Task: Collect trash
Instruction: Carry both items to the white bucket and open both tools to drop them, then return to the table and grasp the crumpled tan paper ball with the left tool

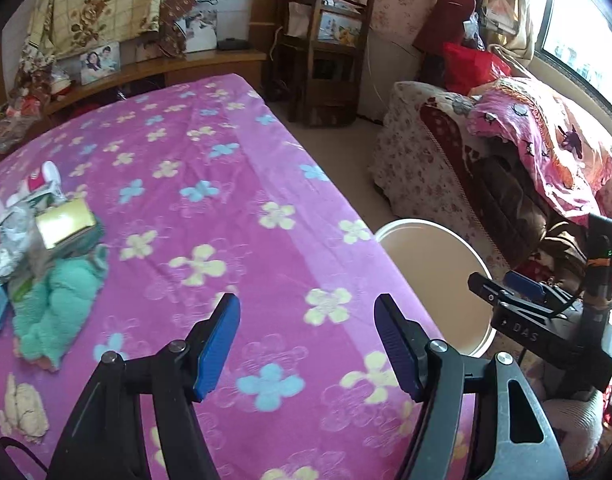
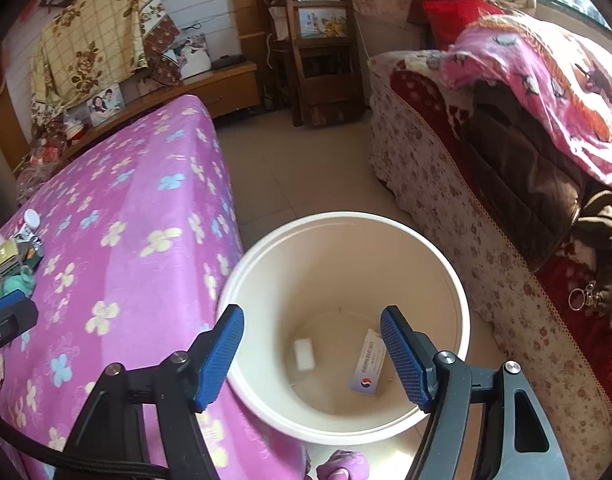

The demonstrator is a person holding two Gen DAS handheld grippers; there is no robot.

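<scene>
A bed (image 1: 209, 168) in a pink flowered blanket carries a heap of trash (image 1: 45, 224) near its left edge. Beside it on the floor stands a cream bucket (image 2: 346, 428) holding a white packet (image 2: 368, 362). Left gripper (image 1: 306, 344) and right gripper (image 2: 312, 354) both hang spread, empty.

Bucket (image 2: 346, 320) on floor right of bed (image 2: 125, 240), two packets (image 2: 368, 362) inside, trash pile (image 1: 45, 232) on bed's left
</scene>
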